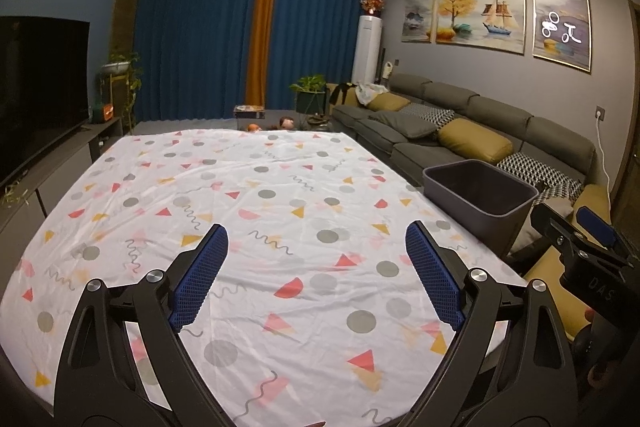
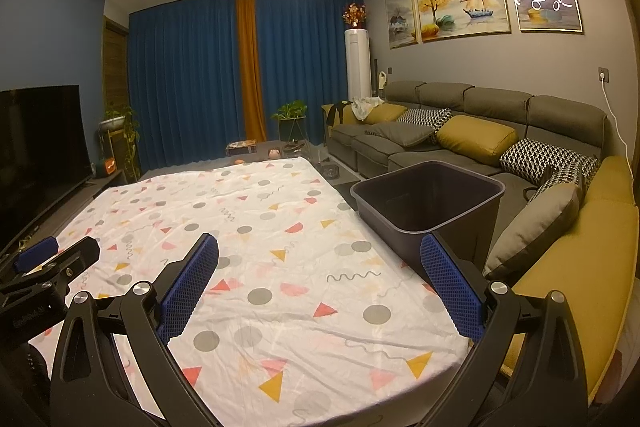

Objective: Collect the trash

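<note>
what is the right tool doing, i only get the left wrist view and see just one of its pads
Observer: The right tool is open over the patterned cloth, with nothing between its pads.
Operator: any trash by the cloth's near right corner
Observer: None shows there in the right wrist view.
Operator: where's the bin from there
Observer: The dark bin stands off the cloth's right edge, just beyond the tool.

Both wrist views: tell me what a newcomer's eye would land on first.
The patterned tablecloth, white with triangles, dots and squiggles, fills the middle of both views. A dark empty bin stands at the table's right edge, between it and the grey sofa with yellow cushions. Both the left gripper and the right gripper hang open over the cloth, holding nothing.
</note>
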Action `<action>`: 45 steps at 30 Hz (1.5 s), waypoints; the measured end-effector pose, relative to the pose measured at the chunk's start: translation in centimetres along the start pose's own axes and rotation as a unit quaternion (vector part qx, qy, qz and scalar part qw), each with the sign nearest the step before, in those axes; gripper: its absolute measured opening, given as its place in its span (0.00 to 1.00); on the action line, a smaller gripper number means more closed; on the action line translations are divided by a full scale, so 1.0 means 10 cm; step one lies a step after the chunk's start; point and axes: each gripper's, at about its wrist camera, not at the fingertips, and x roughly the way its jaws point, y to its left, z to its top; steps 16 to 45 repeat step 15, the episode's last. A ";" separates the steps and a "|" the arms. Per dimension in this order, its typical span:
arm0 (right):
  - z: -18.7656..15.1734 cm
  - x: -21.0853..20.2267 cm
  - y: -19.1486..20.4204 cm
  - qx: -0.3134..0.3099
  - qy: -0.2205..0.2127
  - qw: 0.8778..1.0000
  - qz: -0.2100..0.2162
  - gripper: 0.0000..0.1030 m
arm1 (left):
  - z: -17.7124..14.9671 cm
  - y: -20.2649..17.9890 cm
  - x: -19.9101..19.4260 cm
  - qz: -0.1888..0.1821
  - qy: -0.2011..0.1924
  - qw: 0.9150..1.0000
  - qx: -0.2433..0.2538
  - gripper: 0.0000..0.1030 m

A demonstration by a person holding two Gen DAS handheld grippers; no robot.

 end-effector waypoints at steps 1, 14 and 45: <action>0.00 0.00 0.00 0.000 0.000 1.000 0.000 0.95 | 0.00 0.01 0.00 0.001 0.000 1.000 -0.001 0.86; 0.00 0.00 -0.01 0.003 0.000 1.000 0.000 0.95 | -0.01 0.07 0.02 0.017 0.005 1.000 -0.011 0.94; 0.00 0.00 -0.01 0.004 0.000 1.000 0.000 0.95 | -0.01 0.08 0.02 0.015 0.006 1.000 -0.014 0.94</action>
